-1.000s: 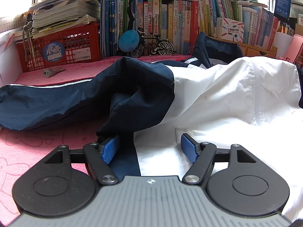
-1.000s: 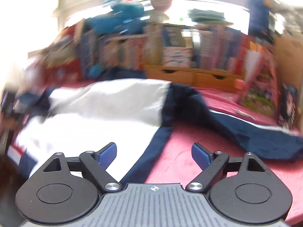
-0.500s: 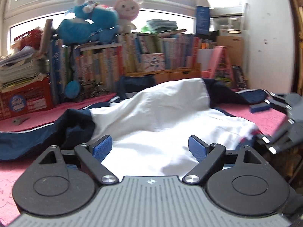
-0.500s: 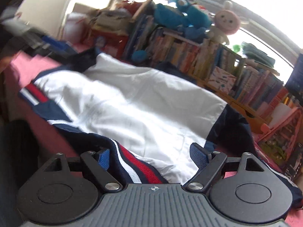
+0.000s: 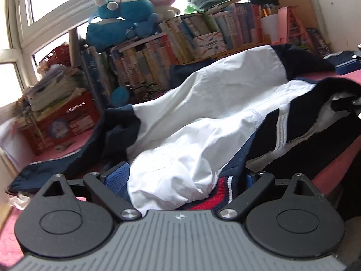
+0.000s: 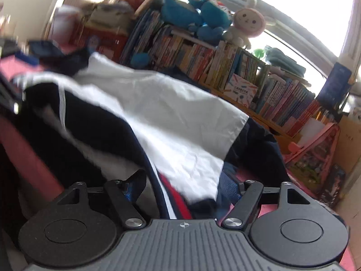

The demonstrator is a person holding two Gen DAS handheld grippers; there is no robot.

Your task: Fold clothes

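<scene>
Your left tool [image 5: 182,176] is spreading wider, with the hem of the white and navy nylon jacket [image 5: 203,117] loose between its pads. Your right tool [image 6: 182,185] is closing around the red-striped hem. The jacket lies rumpled on the pink desk [image 6: 311,187]; folding has barely begun.

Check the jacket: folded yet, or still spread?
Not folded. The jacket lies spread and rumpled across the pink bed cover, sleeve trailing left, striped hem bunched up.
</scene>
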